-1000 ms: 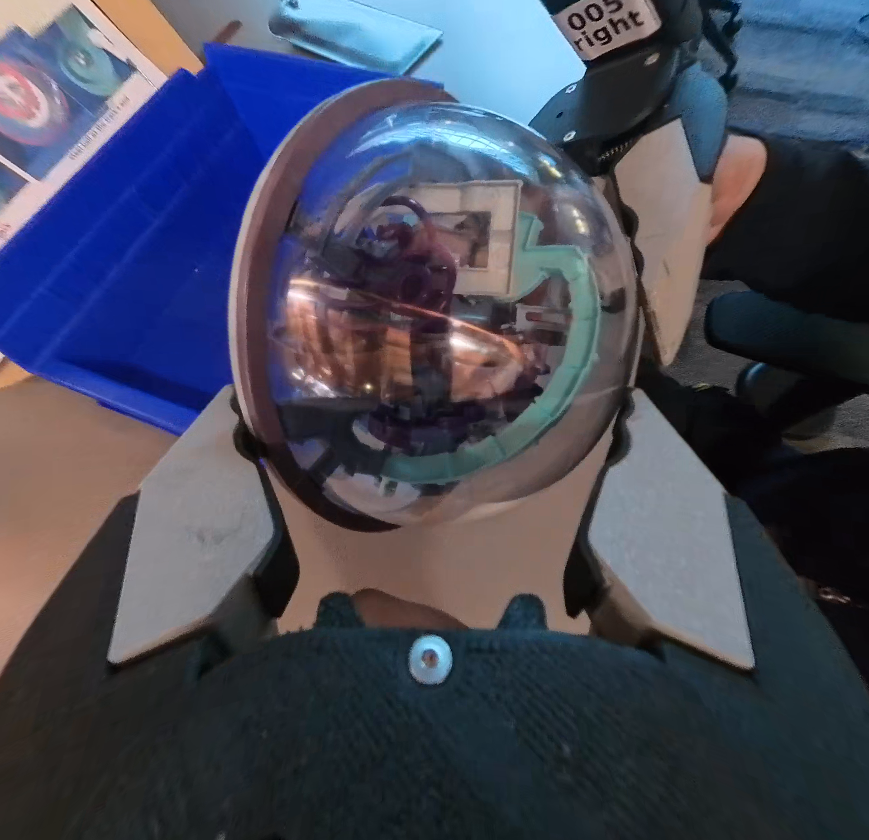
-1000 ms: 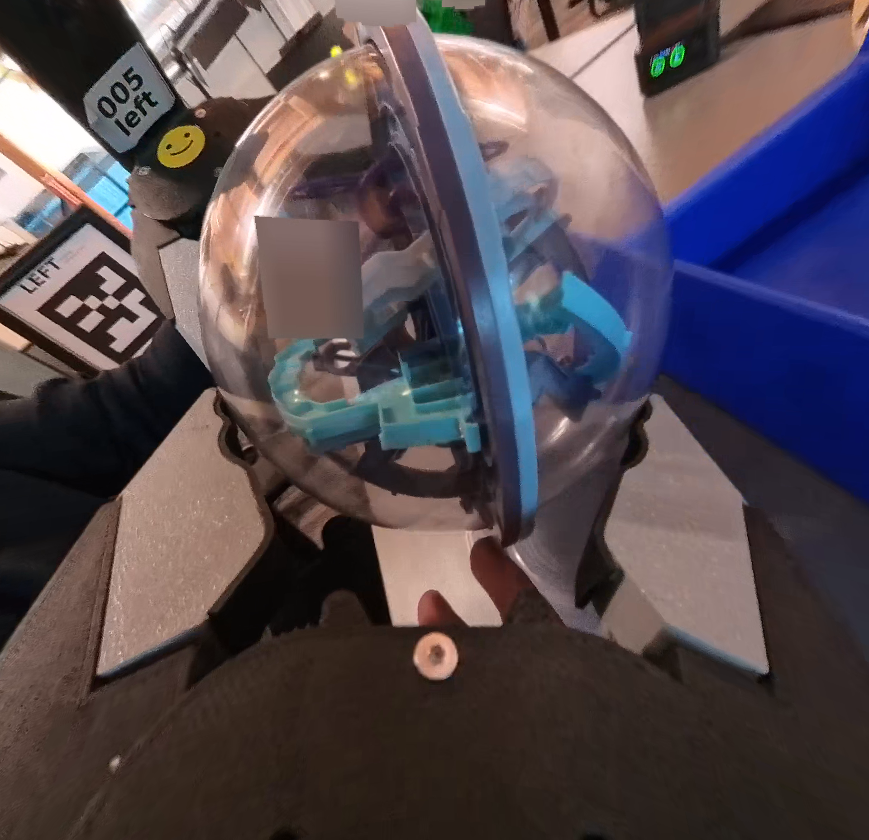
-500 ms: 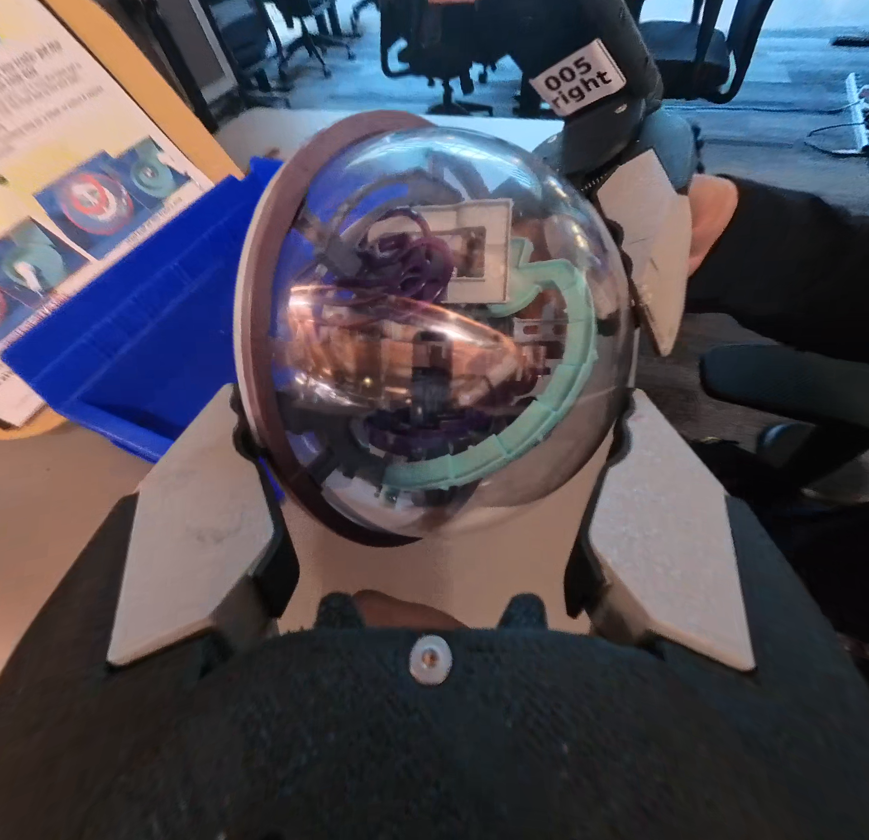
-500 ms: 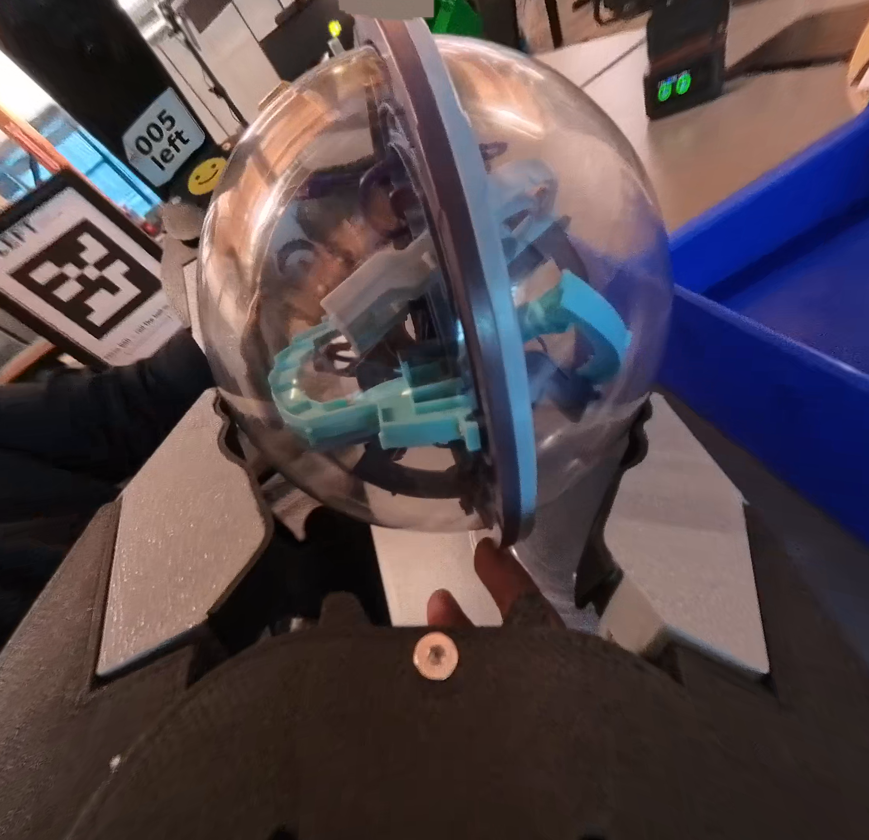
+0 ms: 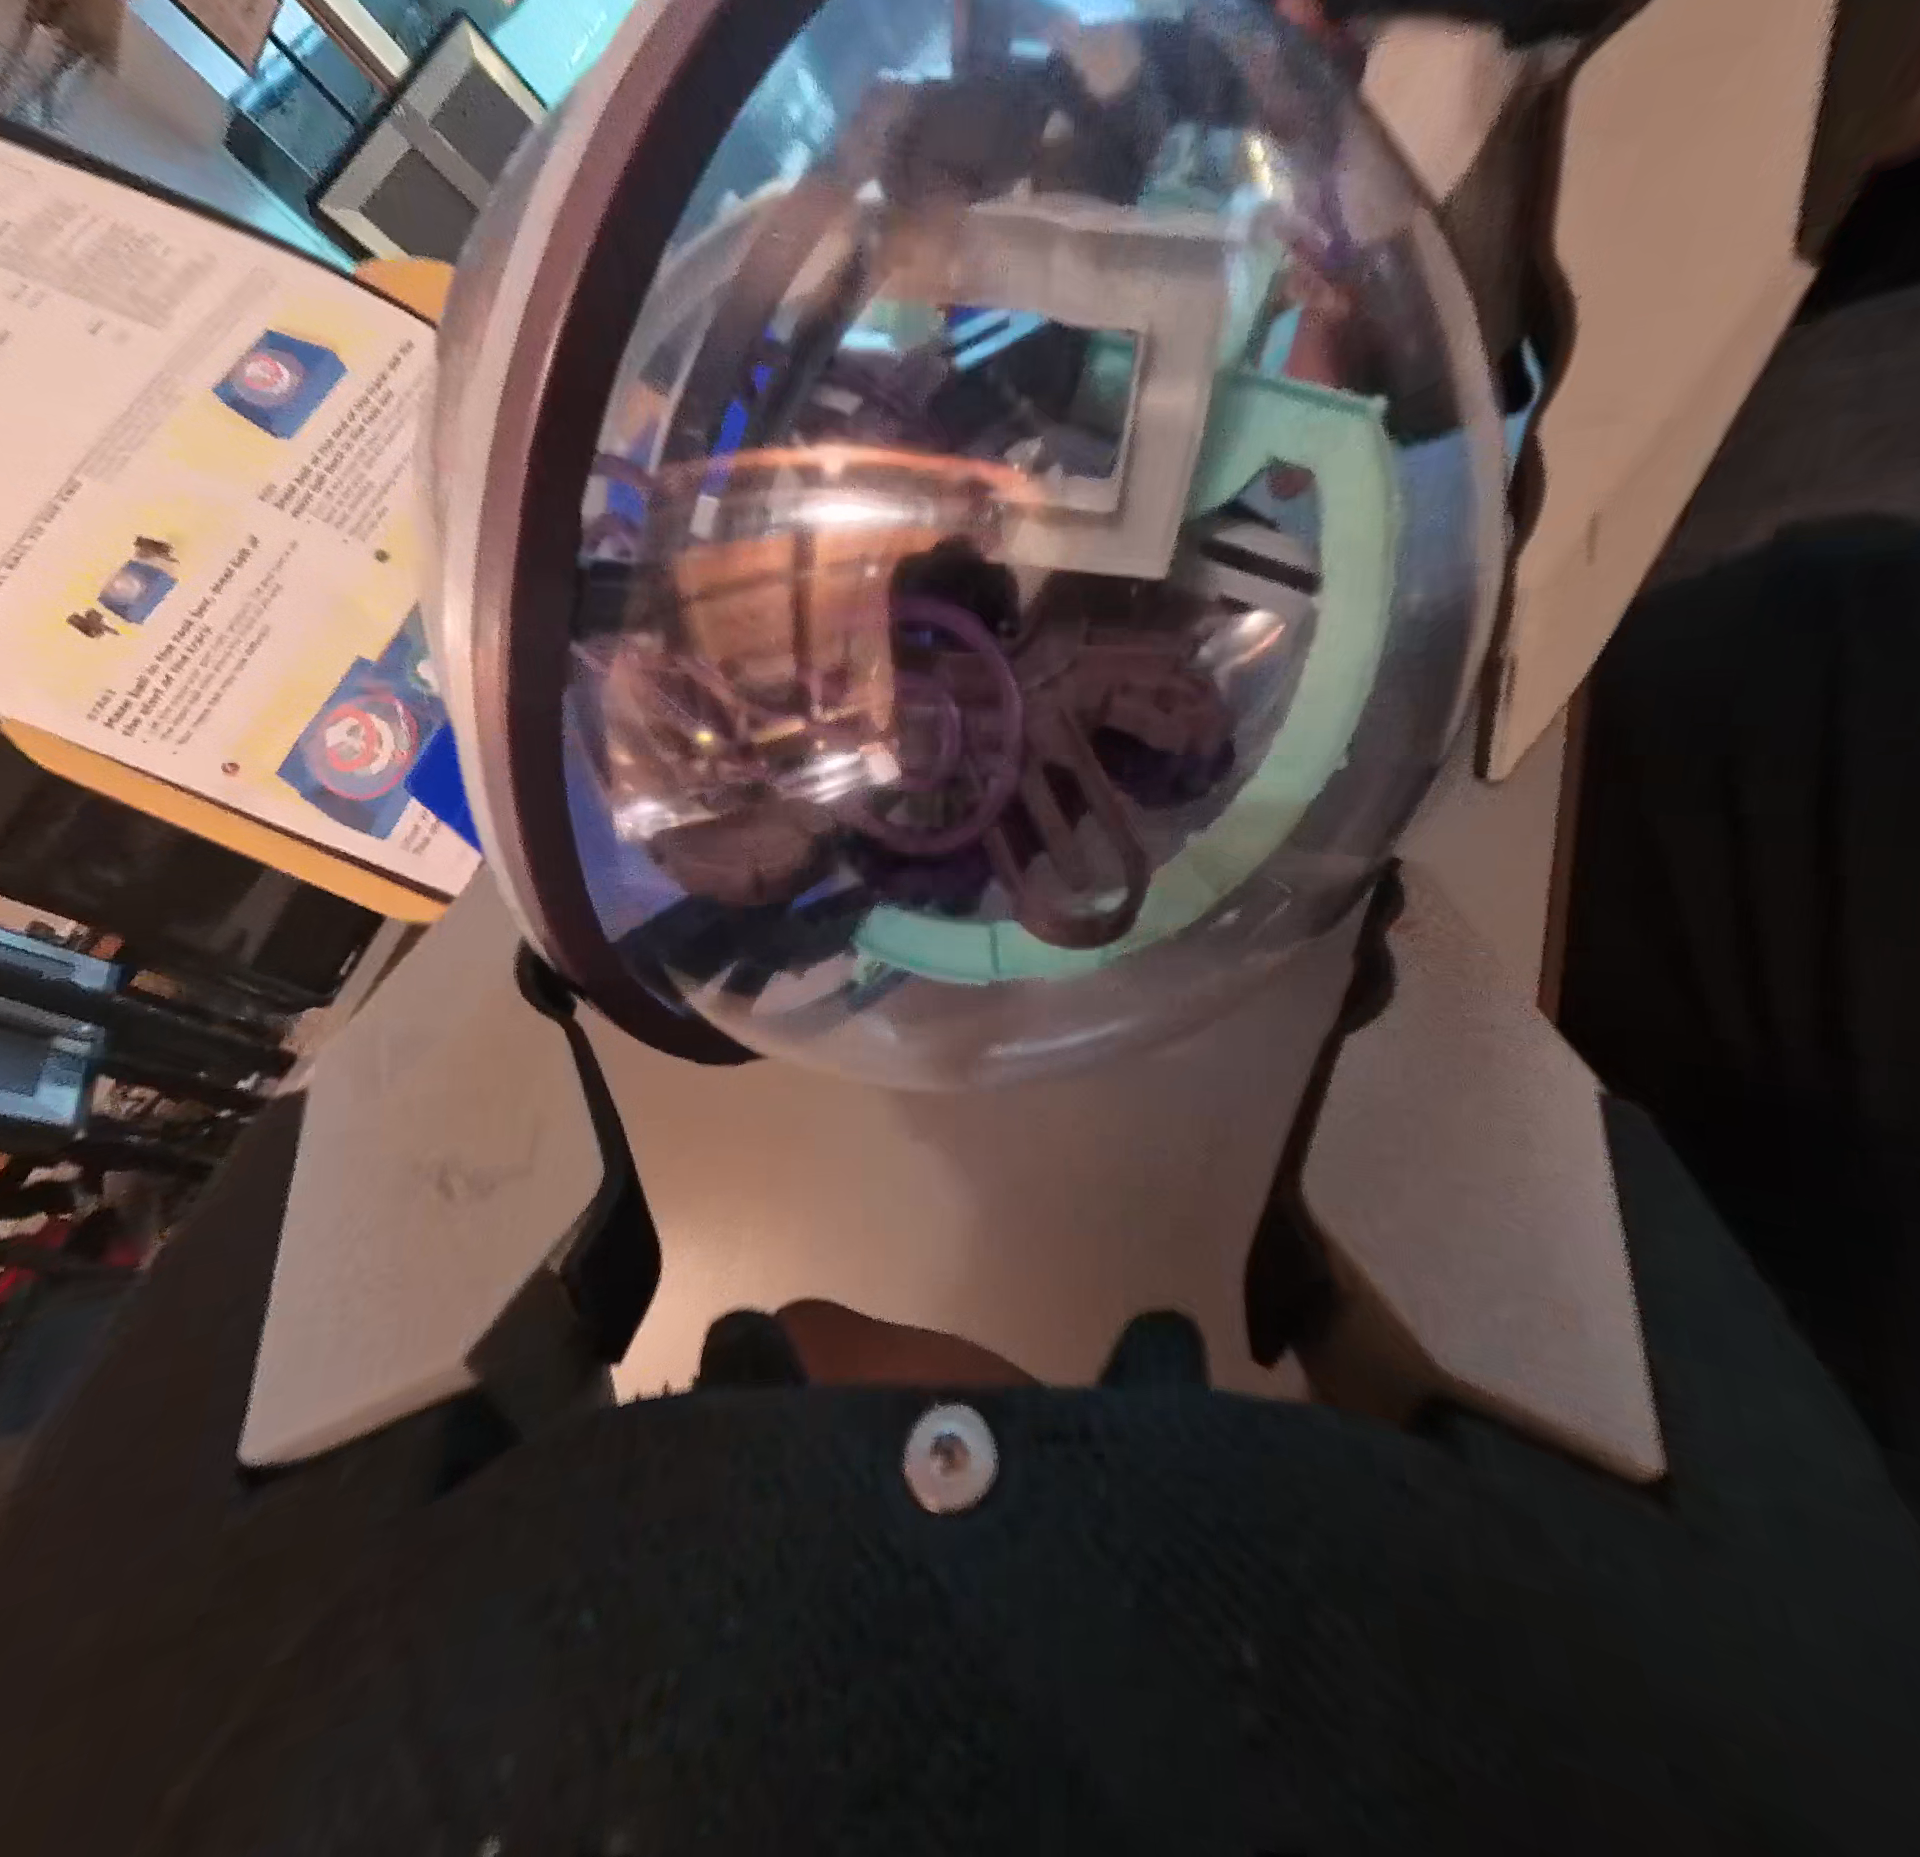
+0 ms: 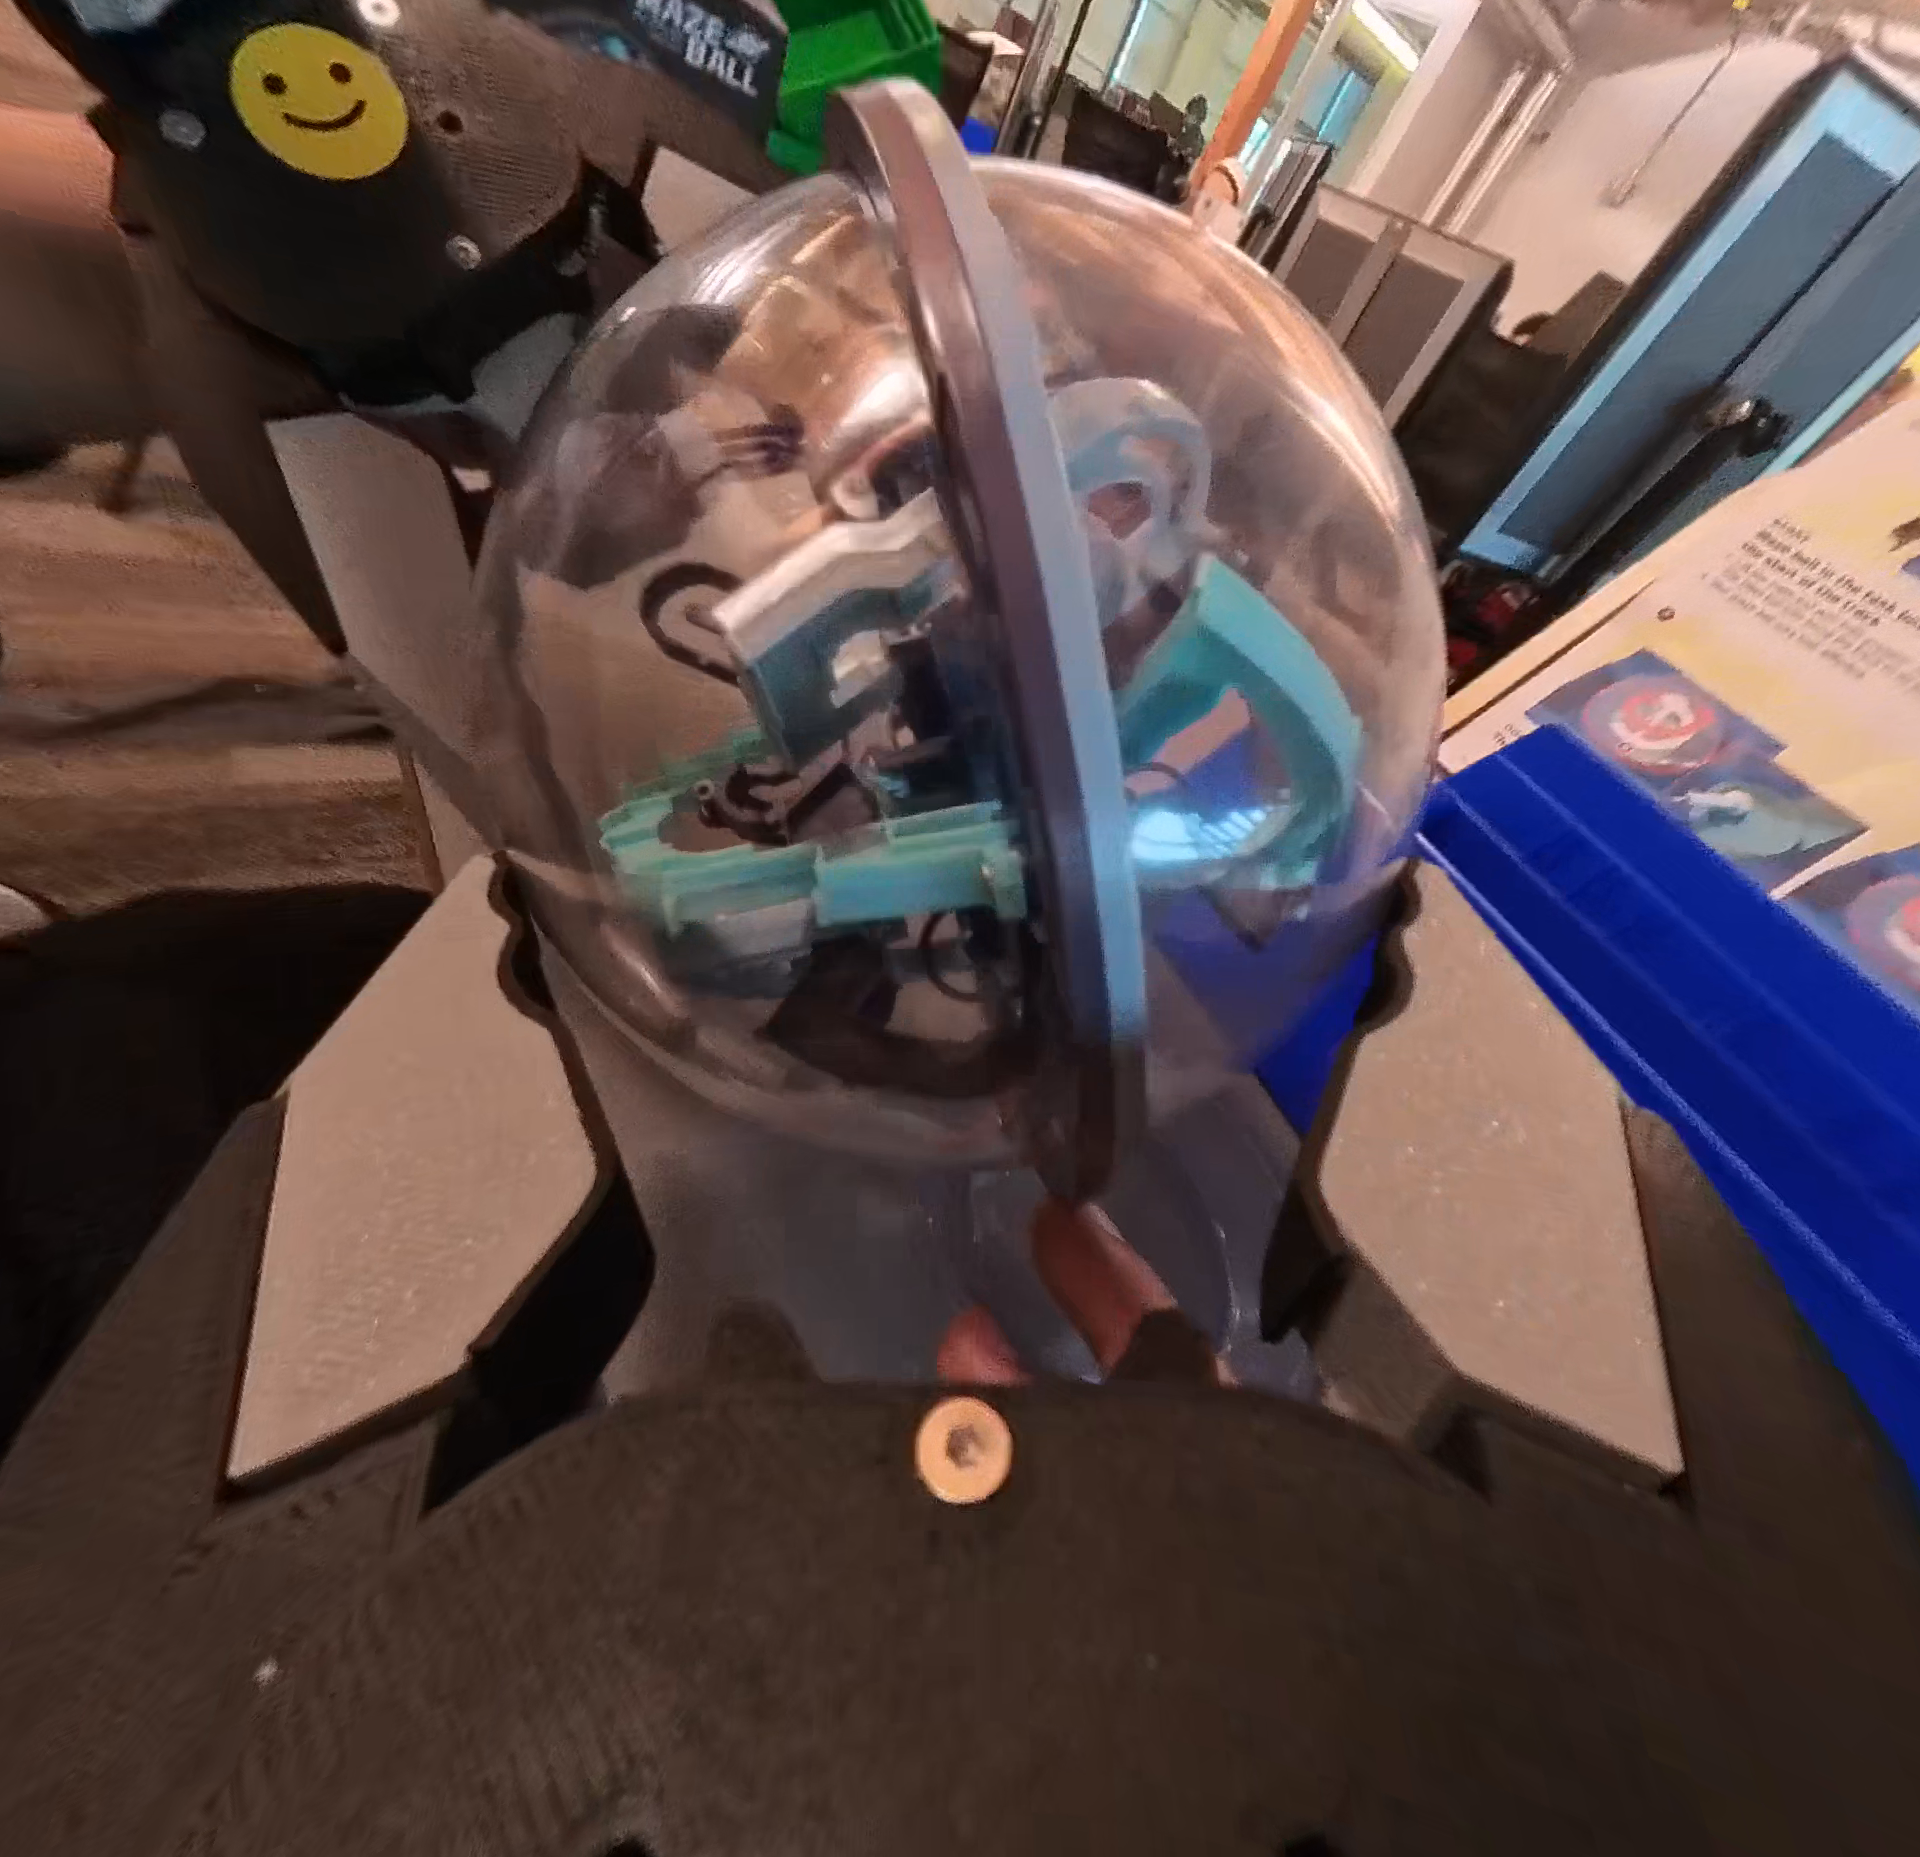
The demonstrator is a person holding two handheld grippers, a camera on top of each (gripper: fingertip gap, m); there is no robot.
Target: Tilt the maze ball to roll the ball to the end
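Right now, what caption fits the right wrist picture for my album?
Right tongs clamp a clear maze ball beside a blue bin.

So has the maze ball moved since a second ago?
Yes. The maze ball has swung up and tipped: the blue bin sits lower beside it, and the instruction sheet now shows.

Pale beige tabletop [image 5: 935,1215] under everything. On it sits a blue plastic bin [image 6: 1662,934], over on the right in the right wrist view, with a printed instruction sheet [image 6: 1766,664] on a yellowish board just beyond it.
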